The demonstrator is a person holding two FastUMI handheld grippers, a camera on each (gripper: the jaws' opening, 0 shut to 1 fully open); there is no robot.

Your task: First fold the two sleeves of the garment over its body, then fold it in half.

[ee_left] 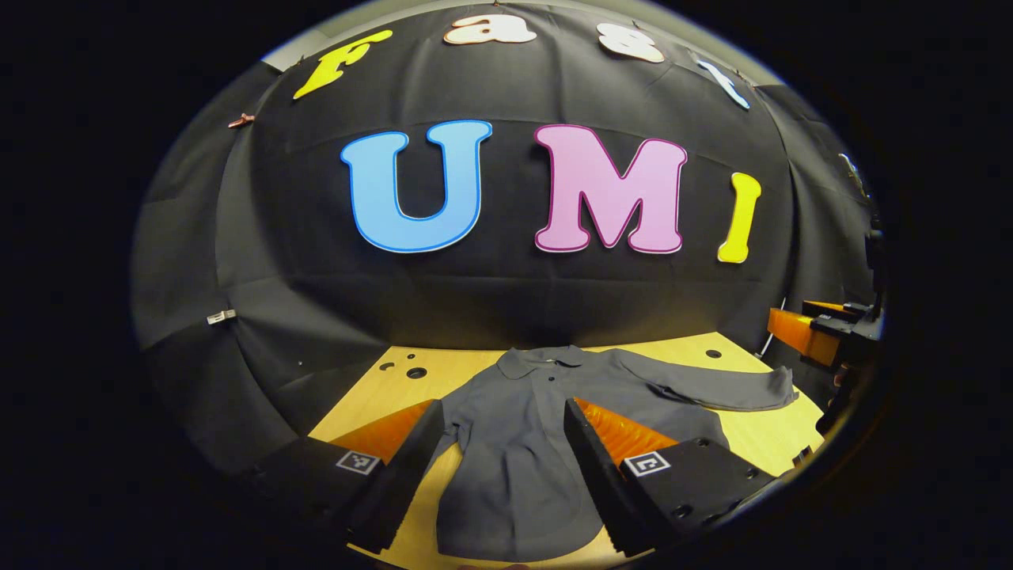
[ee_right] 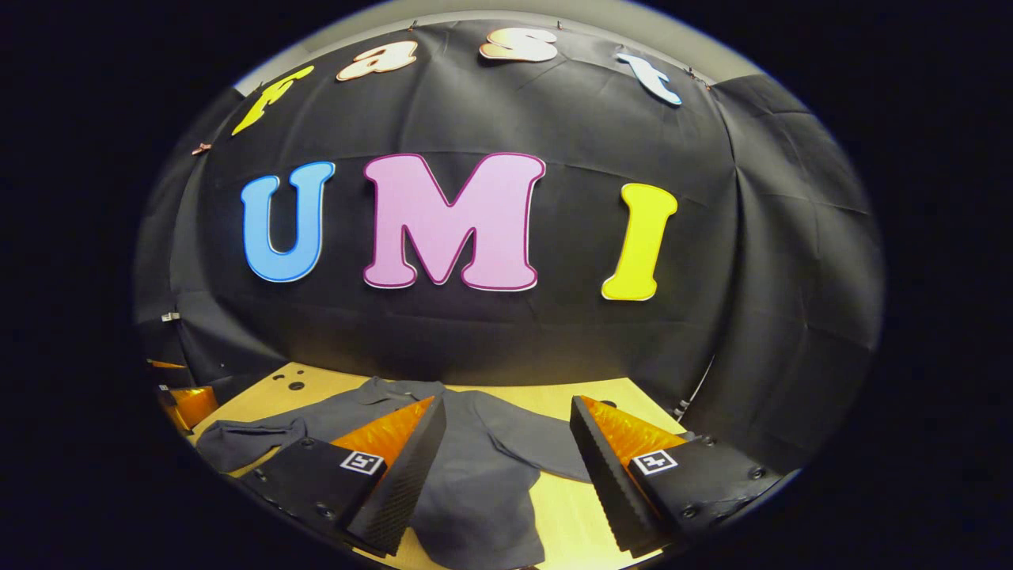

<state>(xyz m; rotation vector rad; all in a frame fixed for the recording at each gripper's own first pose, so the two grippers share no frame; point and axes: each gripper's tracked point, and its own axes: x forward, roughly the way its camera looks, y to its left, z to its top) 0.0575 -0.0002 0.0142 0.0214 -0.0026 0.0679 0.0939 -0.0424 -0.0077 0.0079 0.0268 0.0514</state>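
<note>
A grey collared garment (ee_left: 514,443) lies flat on the wooden table (ee_left: 760,435), collar at the far end. One sleeve (ee_left: 728,388) stretches out to the right. My left gripper (ee_left: 502,412) is open above the garment's body, with nothing between its fingers. In the right gripper view the garment (ee_right: 475,467) lies below my open right gripper (ee_right: 506,408), and a sleeve (ee_right: 237,443) reaches off to the left. The garment's right side runs behind the right finger (ee_right: 609,467). The right gripper (ee_left: 815,328) also appears at the right edge of the left gripper view, and the left gripper (ee_right: 182,400) at the right gripper view's left edge.
The black cloth wall (ee_left: 506,301) stands close behind the table's far edge. Small round holes (ee_left: 415,372) dot the tabletop near the collar. Bare wood (ee_right: 570,507) shows to the right of the garment.
</note>
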